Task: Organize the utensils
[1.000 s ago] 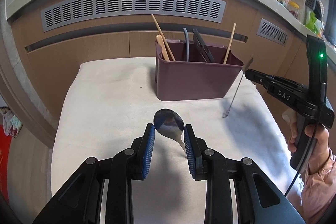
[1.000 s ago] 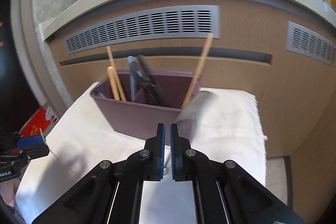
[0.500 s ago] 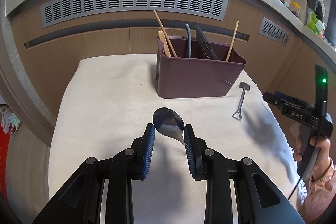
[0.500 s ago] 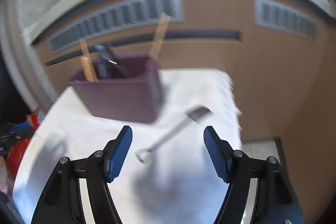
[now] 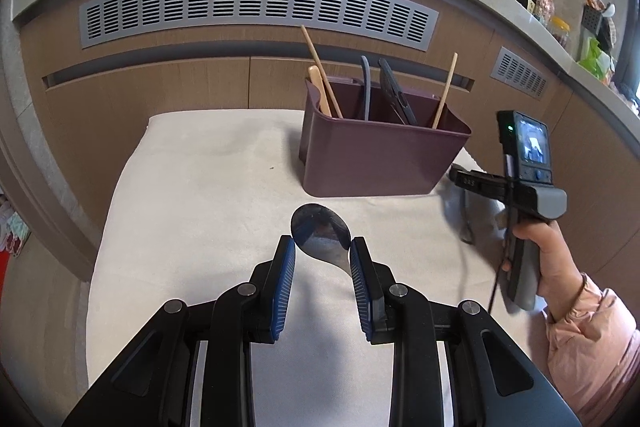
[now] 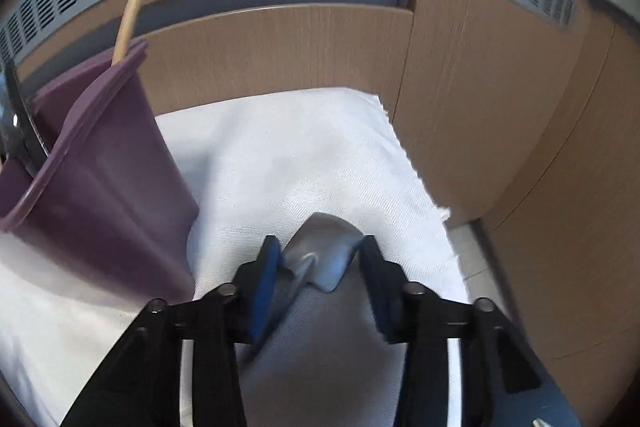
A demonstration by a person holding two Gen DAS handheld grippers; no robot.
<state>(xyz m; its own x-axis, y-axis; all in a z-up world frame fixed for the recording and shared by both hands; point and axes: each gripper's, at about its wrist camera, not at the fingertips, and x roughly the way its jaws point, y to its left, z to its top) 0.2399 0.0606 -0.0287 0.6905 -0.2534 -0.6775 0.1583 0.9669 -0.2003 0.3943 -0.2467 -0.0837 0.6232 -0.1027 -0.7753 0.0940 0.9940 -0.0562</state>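
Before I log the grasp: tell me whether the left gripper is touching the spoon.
Touching. Left wrist view: the spoon sits pinched between the left gripper pads.

Left gripper sits low and level, its blue pads closed on a spoon. Over on the right, the hand grips its handle upright, and the right gripper has its fingers spread wide, straddling a small shovel.

One spoon, one small spatula, one caddy, five upright utensils.
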